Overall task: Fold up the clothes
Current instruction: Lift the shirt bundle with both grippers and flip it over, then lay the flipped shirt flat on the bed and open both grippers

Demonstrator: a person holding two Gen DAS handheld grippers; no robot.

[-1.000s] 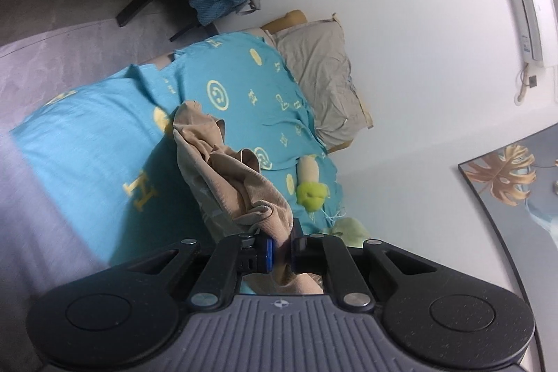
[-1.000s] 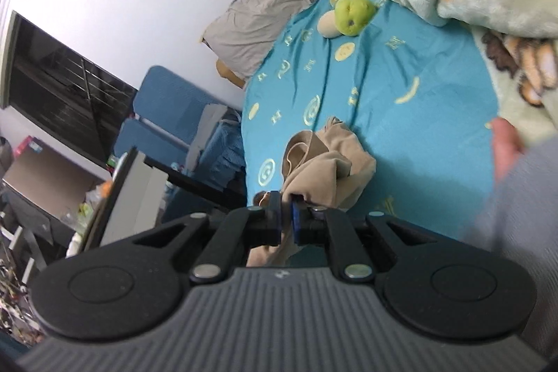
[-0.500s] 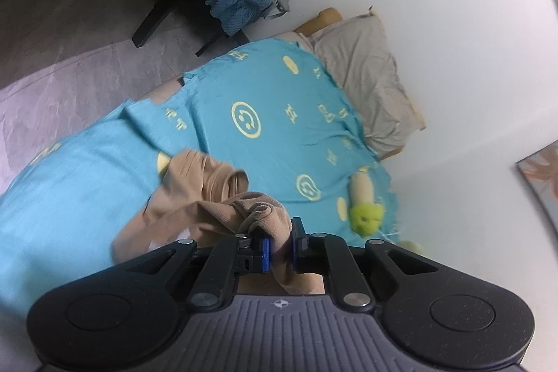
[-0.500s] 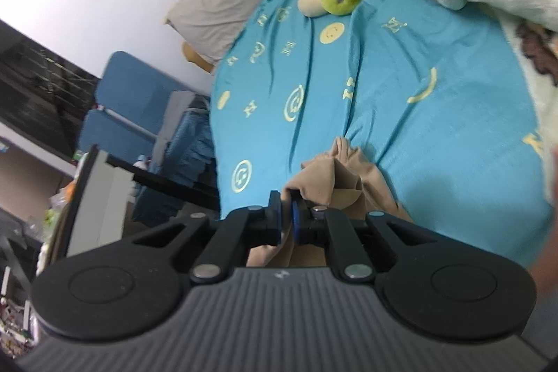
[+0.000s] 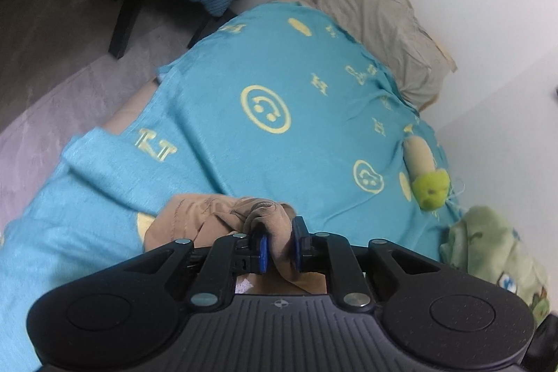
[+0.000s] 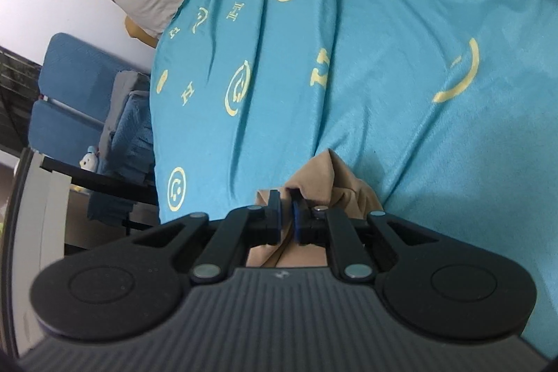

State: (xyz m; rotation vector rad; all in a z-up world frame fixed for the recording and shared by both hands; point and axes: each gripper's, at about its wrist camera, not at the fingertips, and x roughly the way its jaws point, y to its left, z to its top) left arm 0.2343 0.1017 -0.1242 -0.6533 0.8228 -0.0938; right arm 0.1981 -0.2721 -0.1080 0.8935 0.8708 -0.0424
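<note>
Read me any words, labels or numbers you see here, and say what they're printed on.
"H": yellow serif letters scattered over the turquoise printed bedsheet, among smiley faces.
Small white logo on the left gripper body: a symbol, no letters.
Tan crumpled garment, grey pillow, green plush toy: no text visible.

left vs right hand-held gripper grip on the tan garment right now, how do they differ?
The left hand-held gripper pinches a thick, twisted wad of the tan garment, so its blue pads sit visibly apart; the right hand-held gripper pinches a thin fold, with its pads nearly meeting. Cloth bunches up ahead of the left one, while ahead of the right one it rises in a smoother peak. Both are shut on the same garment, low over the blue bedsheet.
</note>
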